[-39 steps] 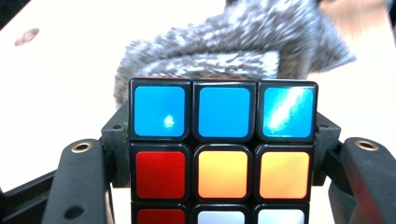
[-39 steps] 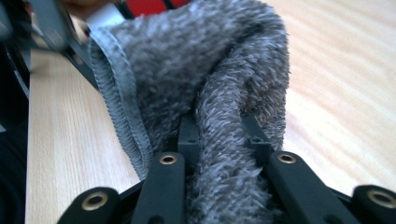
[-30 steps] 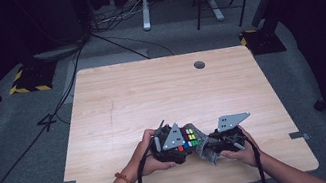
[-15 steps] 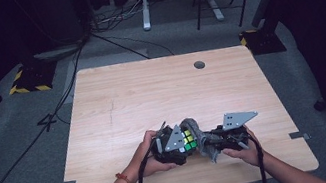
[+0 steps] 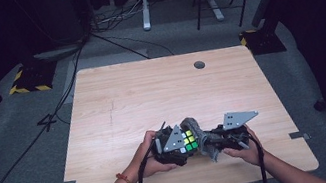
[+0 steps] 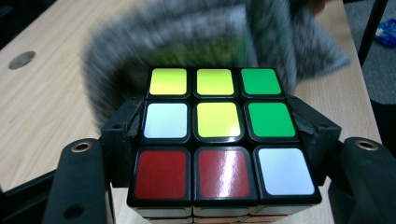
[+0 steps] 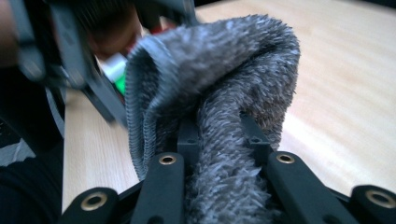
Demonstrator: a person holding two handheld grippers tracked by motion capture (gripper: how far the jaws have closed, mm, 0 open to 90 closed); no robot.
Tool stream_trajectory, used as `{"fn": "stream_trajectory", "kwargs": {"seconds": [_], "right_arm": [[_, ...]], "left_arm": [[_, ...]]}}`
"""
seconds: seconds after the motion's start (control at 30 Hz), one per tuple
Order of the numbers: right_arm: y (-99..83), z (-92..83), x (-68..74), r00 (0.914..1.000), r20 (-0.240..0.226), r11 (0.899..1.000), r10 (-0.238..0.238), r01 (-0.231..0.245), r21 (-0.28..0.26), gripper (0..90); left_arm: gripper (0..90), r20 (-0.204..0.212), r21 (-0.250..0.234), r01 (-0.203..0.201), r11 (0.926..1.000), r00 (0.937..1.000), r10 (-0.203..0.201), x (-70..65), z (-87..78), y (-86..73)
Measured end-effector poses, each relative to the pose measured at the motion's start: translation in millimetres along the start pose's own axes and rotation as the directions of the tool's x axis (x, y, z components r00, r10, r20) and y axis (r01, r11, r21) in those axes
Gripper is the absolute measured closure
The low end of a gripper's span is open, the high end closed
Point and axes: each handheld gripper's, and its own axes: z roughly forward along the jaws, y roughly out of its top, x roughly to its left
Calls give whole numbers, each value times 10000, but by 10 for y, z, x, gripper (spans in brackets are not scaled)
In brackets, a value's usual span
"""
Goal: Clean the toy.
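1. Your left claw (image 6: 215, 154) squeezes one colour cube (image 6: 216, 135) tight between its two jaws
2. Your right claw (image 7: 219, 158) pinches one fuzzy grey cloth (image 7: 224, 93), folded between its jaws
3. The cloth reaches over the cube's far side, touching it

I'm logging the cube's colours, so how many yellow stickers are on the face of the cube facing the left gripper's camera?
3 on the puzzle cube: top-left, top-middle and centre. The other faces are hidden, partly behind the grey cloth.
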Motion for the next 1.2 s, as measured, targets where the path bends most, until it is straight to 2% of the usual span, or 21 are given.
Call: {"fn": "stream_trajectory", "kwargs": {"seconds": [0.1,0.2,0.27,0.3,0.4,0.47,0.6,0.67,0.77,0.9,0.93,1.03,1.13,1.2], "right_arm": [[-19,8,-12,10000,-7,9999,87,-87,146,753],[-113,154,-28,9999,12,9914,164,-165,1302,753],[-166,222,-26,9998,-53,9851,175,-163,1713,753],[-179,235,-23,9998,-78,9844,203,-186,1747,752],[-171,223,-20,9996,-79,9860,278,-261,1648,752],[-105,143,-3,9996,-170,9943,231,-212,1041,752],[33,-13,34,10000,22,9999,-95,95,115,752],[26,-9,25,9998,149,9994,-156,151,296,752],[-70,108,-3,9996,232,9936,-128,101,1122,751],[-155,225,-8,10000,-21,9827,-32,36,1852,750],[-161,237,-6,9999,-119,9809,-24,47,1942,750],[-129,199,19,9998,-21,9857,-192,193,1673,749],[-41,72,55,9997,31,9964,-245,241,808,751],[-2,28,95,9989,173,9975,-439,428,564,752]], "left_arm": [[333,-29,-88,-20,10000,10000,20,0,-14,15],[333,-9,-281,43,9996,10000,-43,0,-51,29],[333,-75,-418,75,9991,9999,-78,16,-81,26],[333,-52,-459,144,9988,9999,-147,28,-92,17],[333,-143,-296,213,9993,9997,-217,53,-86,-21],[333,-199,-80,179,9998,9996,-180,45,-64,-32],[333,-38,-119,206,9997,9998,-207,21,-38,-7],[333,21,-91,-13,10000,10000,13,-17,-29,27],[333,80,-164,-120,9998,9999,122,-46,-35,50],[333,-34,-446,39,9990,10000,-40,-5,-96,39],[333,39,-526,186,9984,9998,-185,4,-105,33],[332,-120,-480,147,9987,9998,-153,21,-107,23],[331,-187,-245,197,9995,9996,-201,45,-77,2],[330,-140,-124,291,9995,9995,-293,57,-57,-8]]}}
